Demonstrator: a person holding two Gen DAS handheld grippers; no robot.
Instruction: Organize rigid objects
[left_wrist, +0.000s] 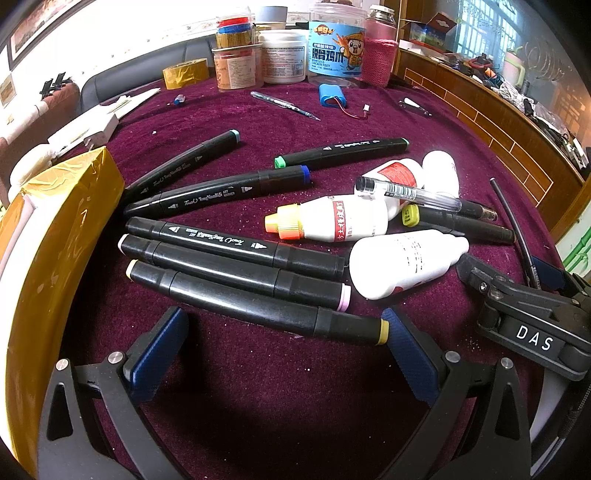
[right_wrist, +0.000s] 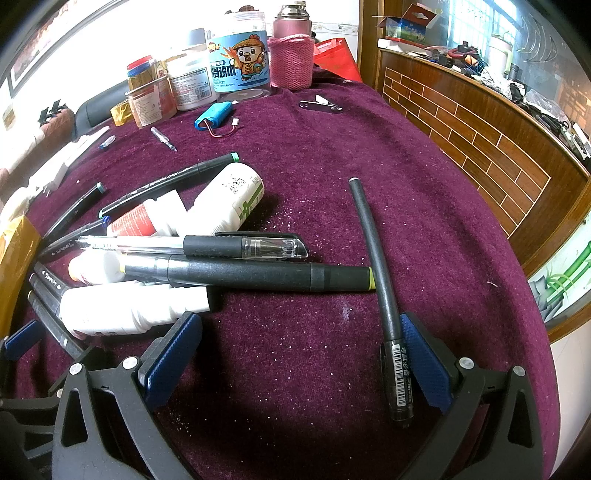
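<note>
Left wrist view: I find the left gripper (left_wrist: 284, 354) with its blue-padded fingers (left_wrist: 410, 362) spread wide and holding nothing, low over the maroon-clothed desk (left_wrist: 258, 398). Just beyond the fingertips, at 12 o'clock, lies the yellow-tipped marker (left_wrist: 258, 302), and behind it, side by side, the pink-tipped marker (left_wrist: 236, 271) and a third black marker (left_wrist: 236, 242). At 11 o'clock the blue-tipped marker (left_wrist: 218, 194) and a further marker (left_wrist: 184, 168) rest against the gold-taped box (left_wrist: 55, 236), which fills the 9 o'clock edge. At 1 o'clock I record the white bottles (left_wrist: 402, 262), one with an orange cap, with the clear pen (left_wrist: 410, 194) lying across them and the green-tipped marker (left_wrist: 343, 151) behind. Part of the right gripper (left_wrist: 532, 314) enters at 3 o'clock.

Right wrist view: the right gripper (right_wrist: 303, 354) likewise has its fingers (right_wrist: 424, 362) spread apart. The dark grey pen (right_wrist: 380, 284) lies on the cloth just inside the right-hand finger, its barcoded end beside the pad; I cannot tell whether the two touch. It is not pinched. At 11 o'clock sits the mixed pile: a white bottle beside the left-hand finger, an olive-tipped marker (right_wrist: 258, 275) whose tip meets the grey pen, and the clear pen above it. Farther out at 12 o'clock I note the blue battery pack (right_wrist: 214, 114), the snack jar (right_wrist: 240, 70) and the pink-sleeved flask (right_wrist: 291, 55). A wooden counter (right_wrist: 480, 136) stands at 2 o'clock.
</note>
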